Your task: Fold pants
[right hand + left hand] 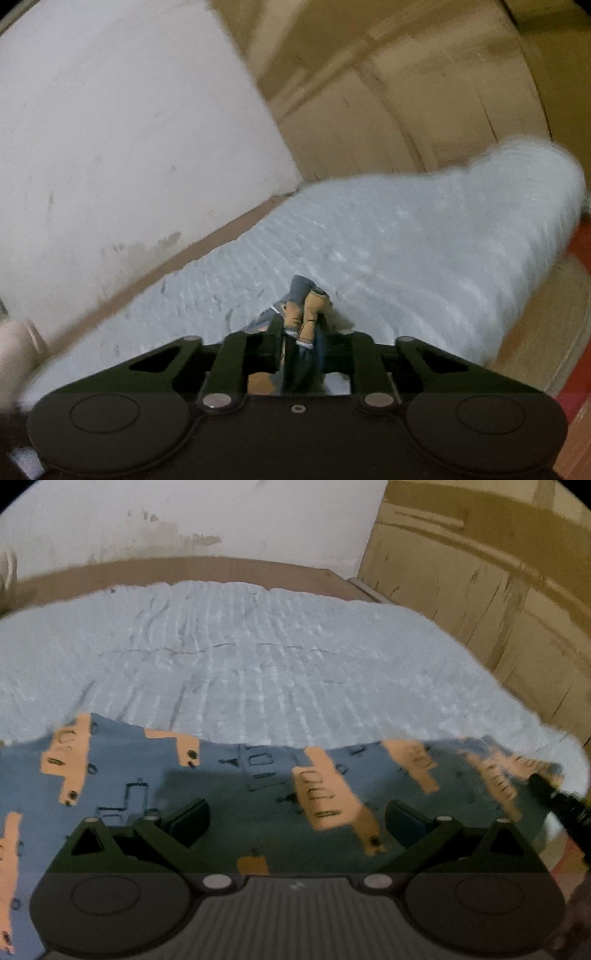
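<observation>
The pants (258,794), blue with orange patches, lie spread on the pale blue bedspread (277,657), their far edge running from nine to three o'clock across the left wrist view. The left gripper (297,821) hovers over the cloth with its jaws wide apart and nothing between them. The right gripper (300,345) has pinched a bunched fold of the fabric, jaws nearly together on it; its dark tip shows at three o'clock in the left view. To do this well, I'd say the left should take the matching edge before either lifts, so the fold stays square and taut.
</observation>
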A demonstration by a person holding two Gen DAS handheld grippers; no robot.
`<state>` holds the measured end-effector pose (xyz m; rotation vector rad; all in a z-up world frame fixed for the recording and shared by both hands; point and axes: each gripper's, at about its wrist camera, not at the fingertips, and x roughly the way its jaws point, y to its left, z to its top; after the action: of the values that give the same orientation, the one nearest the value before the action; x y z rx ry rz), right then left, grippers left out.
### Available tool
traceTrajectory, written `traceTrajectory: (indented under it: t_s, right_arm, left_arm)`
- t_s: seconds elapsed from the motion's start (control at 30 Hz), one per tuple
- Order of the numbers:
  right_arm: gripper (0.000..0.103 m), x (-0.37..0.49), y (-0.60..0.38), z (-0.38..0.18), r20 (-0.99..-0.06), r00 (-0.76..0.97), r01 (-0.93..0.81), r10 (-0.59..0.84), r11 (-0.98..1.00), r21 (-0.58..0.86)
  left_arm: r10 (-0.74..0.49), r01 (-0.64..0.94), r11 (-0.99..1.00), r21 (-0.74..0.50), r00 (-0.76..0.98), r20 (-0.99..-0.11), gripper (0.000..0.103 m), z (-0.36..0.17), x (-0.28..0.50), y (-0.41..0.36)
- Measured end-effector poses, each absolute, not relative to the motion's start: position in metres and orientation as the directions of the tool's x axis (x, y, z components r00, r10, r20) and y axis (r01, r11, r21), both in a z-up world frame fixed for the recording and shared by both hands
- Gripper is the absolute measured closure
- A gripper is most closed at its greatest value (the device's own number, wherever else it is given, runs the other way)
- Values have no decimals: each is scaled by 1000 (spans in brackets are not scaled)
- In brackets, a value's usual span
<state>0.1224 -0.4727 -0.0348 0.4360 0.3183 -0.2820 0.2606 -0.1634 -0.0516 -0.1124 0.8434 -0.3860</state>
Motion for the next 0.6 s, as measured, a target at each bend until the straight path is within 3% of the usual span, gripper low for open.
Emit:
traceTrajectory:
  t_s: [0.2, 0.43, 0.6]
  right_arm:
    - [87, 122, -418, -18, -250, 951, 190, -179, 982, 18]
    - [87, 121, -360, -14, -225, 973, 6, -51, 980, -198]
    - [88, 121, -324, -26, -337, 940, -137, 46, 958, -252]
  left_arm:
    - [-635, 267, 759, -594, 505, -585, 1, -52, 274, -135]
    - [-689, 272, 698, -663, 506, -519, 1, -49, 275, -124]
    - [-699, 255, 690, -677, 478, -532, 1, -57, 276, -121]
